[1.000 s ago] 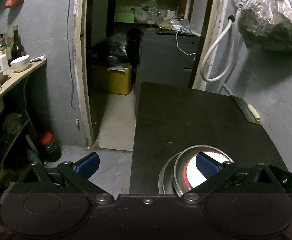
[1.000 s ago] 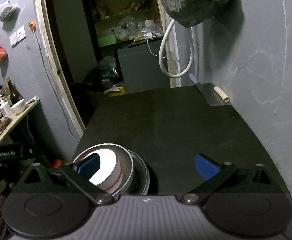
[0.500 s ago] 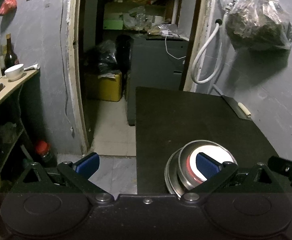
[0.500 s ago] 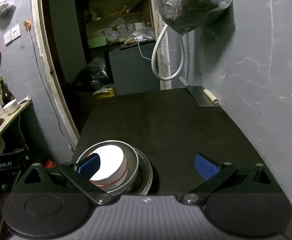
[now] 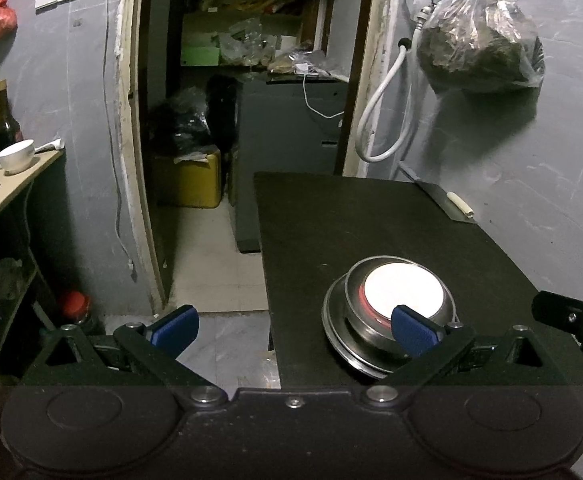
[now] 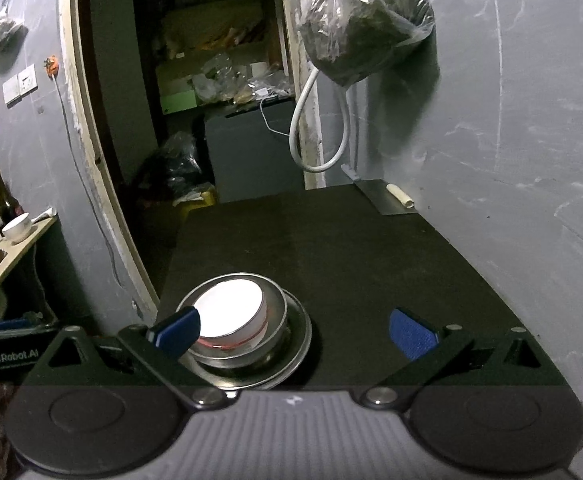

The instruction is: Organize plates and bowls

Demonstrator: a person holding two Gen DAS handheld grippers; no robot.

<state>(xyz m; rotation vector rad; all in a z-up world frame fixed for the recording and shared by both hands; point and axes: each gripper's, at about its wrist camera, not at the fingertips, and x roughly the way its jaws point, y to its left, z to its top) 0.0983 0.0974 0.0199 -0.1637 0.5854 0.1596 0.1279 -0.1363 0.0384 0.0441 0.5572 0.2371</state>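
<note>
I have drawn both grippers back from the black table point(image 5: 371, 224), so the stack shows whole; I judge the nesting finished. Near the table's near left corner, the steel plate point(image 6: 297, 344) holds a steel bowl point(image 6: 273, 334), which holds a white bowl point(image 6: 229, 312). My left gripper point(image 5: 293, 324) and right gripper point(image 6: 293, 330) hang spread, empty.

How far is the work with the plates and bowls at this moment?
Done, it seems: white bowl sits nested in a metal bowl on a metal plate on the black table. In hand: nothing; left gripper and right gripper are open. Left: another white bowl stands on the side shelf.
</note>
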